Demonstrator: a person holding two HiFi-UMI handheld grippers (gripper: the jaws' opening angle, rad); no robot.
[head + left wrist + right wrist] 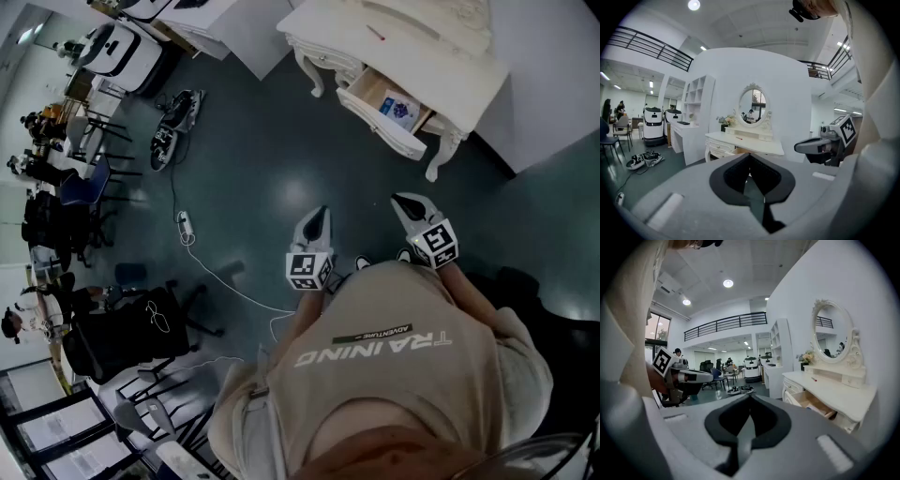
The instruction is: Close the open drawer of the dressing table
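Note:
The white dressing table point(412, 42) stands at the top of the head view, well ahead of me. Its right-hand drawer point(389, 108) is pulled out, with a small blue-and-white item inside. Both grippers hang over the dark floor, short of the table and touching nothing. The left gripper point(317, 217) and the right gripper point(409, 202) both have their jaws together and empty. In the right gripper view, past the shut gripper point(750, 396), the open drawer point(813, 404) shows at the right. Beyond the shut gripper point(749, 155) in the left gripper view I see the table point(745, 143) and its oval mirror point(752, 104).
A power strip with white cable point(185, 225) runs across the floor to my left. Grey devices point(173, 127) lie further left, and a black office chair point(131, 333) stands behind. A white shelf desk point(693, 129) and white robots point(652, 124) stand left of the table.

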